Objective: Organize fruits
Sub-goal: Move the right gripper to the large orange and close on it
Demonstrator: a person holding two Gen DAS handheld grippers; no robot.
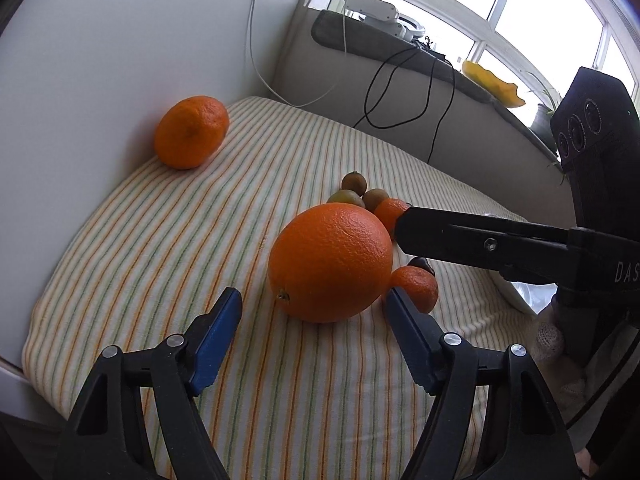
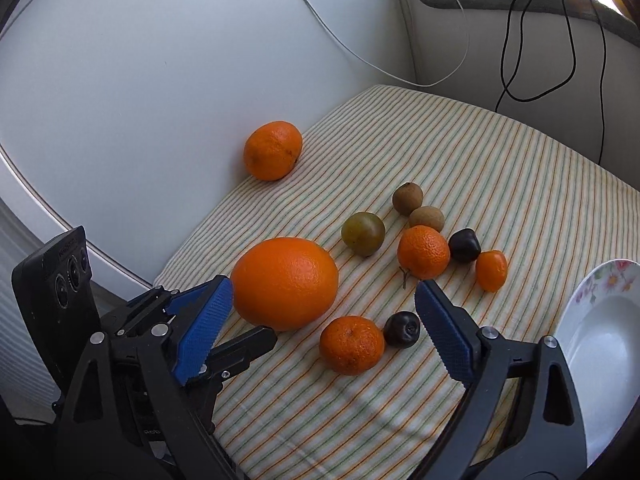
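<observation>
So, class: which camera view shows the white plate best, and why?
The right wrist view: the white plate shows its flowered rim and hollow at the right edge. The left wrist view gives only a white sliver under the right gripper.

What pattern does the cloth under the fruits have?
Thin orange and green stripes on a cream cloth, clearest in the right wrist view.

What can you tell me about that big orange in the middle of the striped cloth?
The big orange is the largest fruit here, round, bright orange, with a pebbled, slightly shiny peel and a small stem nub low on one side. It looks whole and unpeeled and rests on the striped cloth. A small mandarin lies close beside it; whether they touch is unclear. The left gripper points at it with open jaws, neither pad pressing on it.
</observation>
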